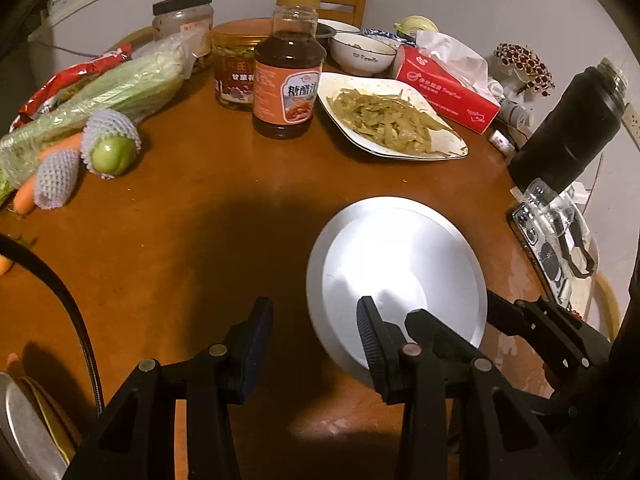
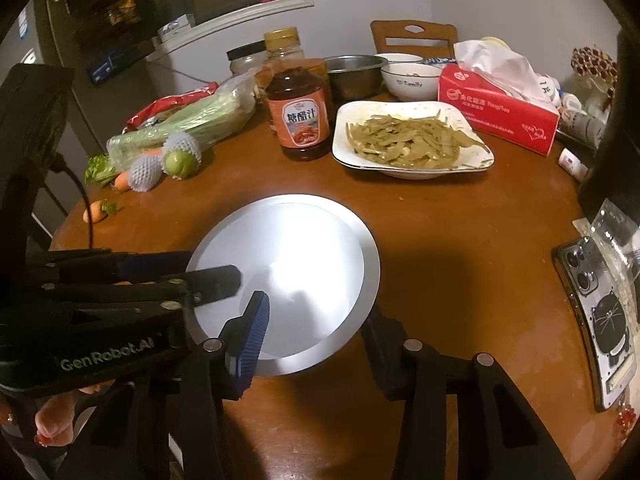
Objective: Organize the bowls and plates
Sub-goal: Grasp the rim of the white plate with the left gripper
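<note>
Left gripper [image 1: 314,308]: my fingers stand apart and hold nothing. The left finger is over bare wooden table [image 1: 180,240]. The right fingertip overlaps the near-left rim of the round metal plate [image 1: 400,264]. From these fingers the plate lies ahead and to the right.

The plate sits flat on the table's near half, between my two grippers. It is pale silver, empty, with strong glare at its centre. An offset crescent along one edge suggests two discs stacked slightly askew; I cannot confirm this. Being round, it has no long axis, so any rim point would serve.

Right gripper [image 2: 316,308]: fingers apart. The blue-padded left finger is over the plate's near surface and the right finger is just outside the near-right rim. I cannot tell whether either pad touches metal.

Judgement: both hands are at the rim. The right one straddles it, so it is the better placed to take the plate.

Farther back, a square plate of green beans [image 1: 392,120] stands well apart.
</note>
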`<state>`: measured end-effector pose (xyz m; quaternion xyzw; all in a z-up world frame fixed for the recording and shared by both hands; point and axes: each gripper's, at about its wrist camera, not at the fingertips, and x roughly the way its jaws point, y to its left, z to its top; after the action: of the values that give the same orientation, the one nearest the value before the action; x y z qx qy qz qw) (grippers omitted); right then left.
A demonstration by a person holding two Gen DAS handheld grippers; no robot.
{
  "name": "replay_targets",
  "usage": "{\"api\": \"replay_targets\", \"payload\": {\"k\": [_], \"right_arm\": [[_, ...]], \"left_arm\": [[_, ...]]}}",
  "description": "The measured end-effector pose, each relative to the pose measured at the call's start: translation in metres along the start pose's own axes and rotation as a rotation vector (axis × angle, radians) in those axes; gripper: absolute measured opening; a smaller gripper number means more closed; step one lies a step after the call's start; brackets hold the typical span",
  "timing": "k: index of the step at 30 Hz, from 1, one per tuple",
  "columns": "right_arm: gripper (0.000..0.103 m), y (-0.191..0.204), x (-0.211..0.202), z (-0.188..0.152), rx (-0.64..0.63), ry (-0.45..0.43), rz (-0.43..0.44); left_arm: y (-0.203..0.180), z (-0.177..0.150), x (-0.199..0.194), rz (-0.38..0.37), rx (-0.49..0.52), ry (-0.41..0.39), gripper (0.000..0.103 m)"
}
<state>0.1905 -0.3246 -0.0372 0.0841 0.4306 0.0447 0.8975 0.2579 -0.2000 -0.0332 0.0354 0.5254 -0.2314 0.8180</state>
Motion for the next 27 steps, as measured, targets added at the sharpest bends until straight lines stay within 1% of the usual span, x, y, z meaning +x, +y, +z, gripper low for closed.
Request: {"api": "replay_targets", "payload": {"k": [4,9,18,27], "right_arm": [[0.041,0.0,-0.002,-0.001,0.004,-0.004,0.007],[0.038,0.004,-0.01,0.0,-0.012,-0.019,0.009],[0.038,0.013,-0.022,0.001,-0.025,-0.036,0.022],[0.038,0.025,-0.039,0.001,-0.05,-0.067,0.037]], "left_arm": [[0.0,0.0,-0.001,-0.038,-0.006,-0.001,0.04],[-0.005,-0.001,-0.01,-0.036,0.015,-0.029,0.039],[-0.002,-0.007,-0.028,-0.027,0.011,-0.055,0.039],[-0.002,-0.014,-0.051,-0.009,0.005,-0.1,0.039]]}}
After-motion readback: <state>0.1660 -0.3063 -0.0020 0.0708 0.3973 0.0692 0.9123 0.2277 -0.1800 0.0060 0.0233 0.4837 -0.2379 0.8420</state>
